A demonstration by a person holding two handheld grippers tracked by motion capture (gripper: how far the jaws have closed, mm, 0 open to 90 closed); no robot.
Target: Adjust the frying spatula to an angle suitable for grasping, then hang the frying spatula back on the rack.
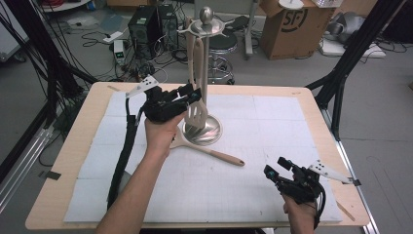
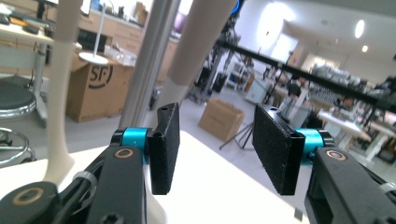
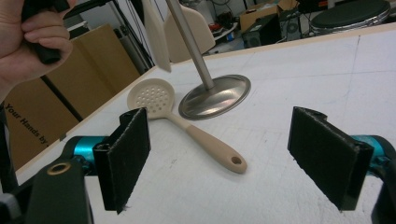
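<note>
Covering most of the wooden table [image 1: 73, 146], a white mat [image 1: 204, 190] carries a metal utensil stand [image 1: 203, 73], its round base [image 1: 207, 129] near the middle. A beige slotted spatula [image 1: 195, 105] hangs from the stand's top ring. The left gripper [image 1: 187, 97] sits right beside that spatula, jaws parted with nothing between the pads. A perforated skimmer [image 3: 187, 123] lies on the mat, its head against the base. The right gripper [image 1: 277, 170] rests near the mat's front right, jaws wide and empty.

A wooden table [image 1: 73, 161] carries a white mat [image 1: 272, 126], with a steel stand [image 1: 202, 129] and skimmer [image 1: 214, 153] on it.
</note>
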